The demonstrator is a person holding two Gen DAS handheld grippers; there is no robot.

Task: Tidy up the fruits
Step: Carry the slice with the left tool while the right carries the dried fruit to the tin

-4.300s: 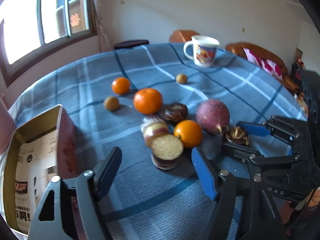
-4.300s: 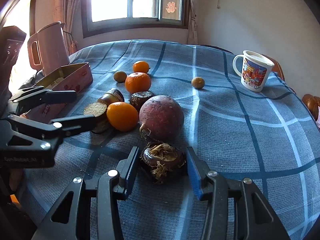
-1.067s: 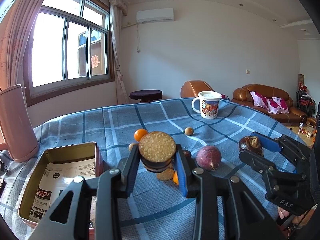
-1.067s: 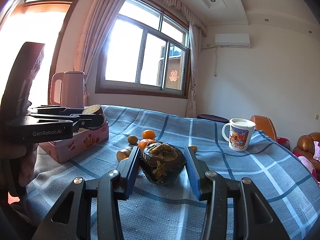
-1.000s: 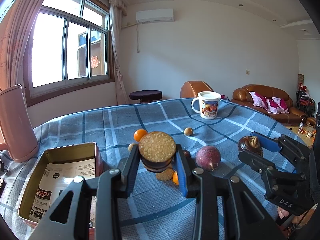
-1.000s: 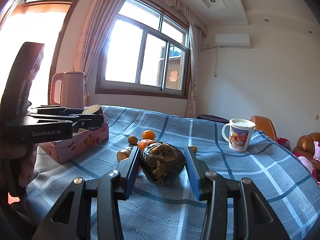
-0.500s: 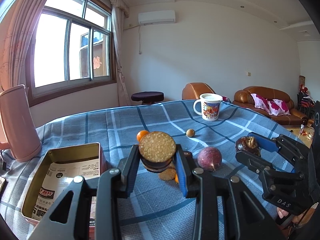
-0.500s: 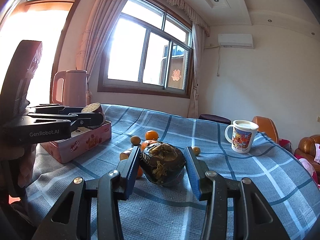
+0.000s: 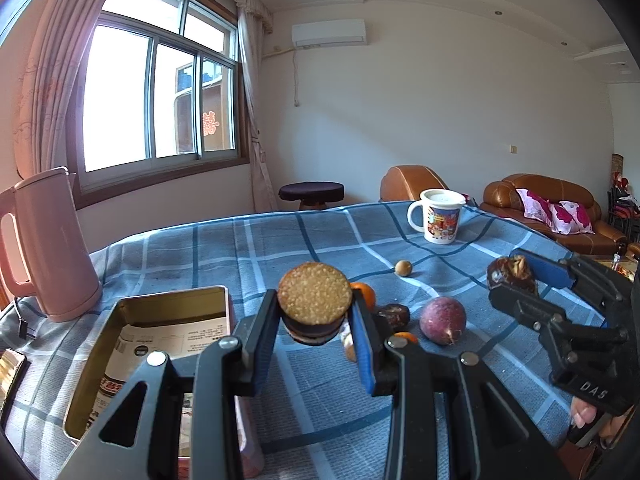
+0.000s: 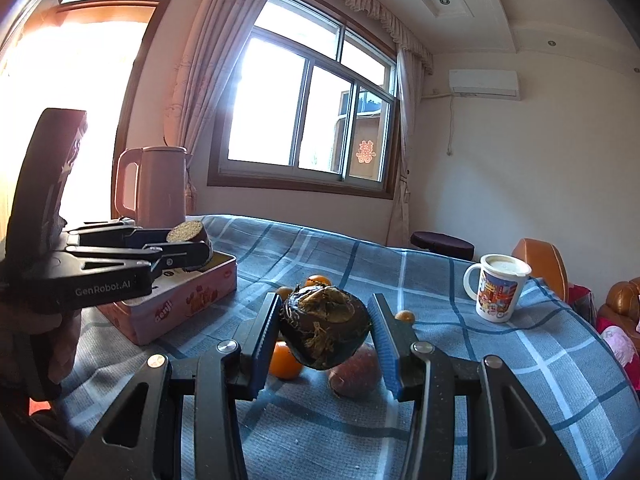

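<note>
Your left gripper (image 9: 314, 334) pinches a cut fruit half (image 9: 314, 299) by its dark rim, above the table and just right of the tin (image 9: 120, 328); tilt and it slips. Your right gripper (image 10: 325, 338) clamps a rooty dark bulb (image 10: 324, 326) over the loose oranges (image 10: 285, 362); drop it and they scatter.

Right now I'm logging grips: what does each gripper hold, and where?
The left gripper clamps a cut fruit half by its dark sides, cut face towards the camera. The right gripper clamps a dark rough fruit by its sides.
</note>
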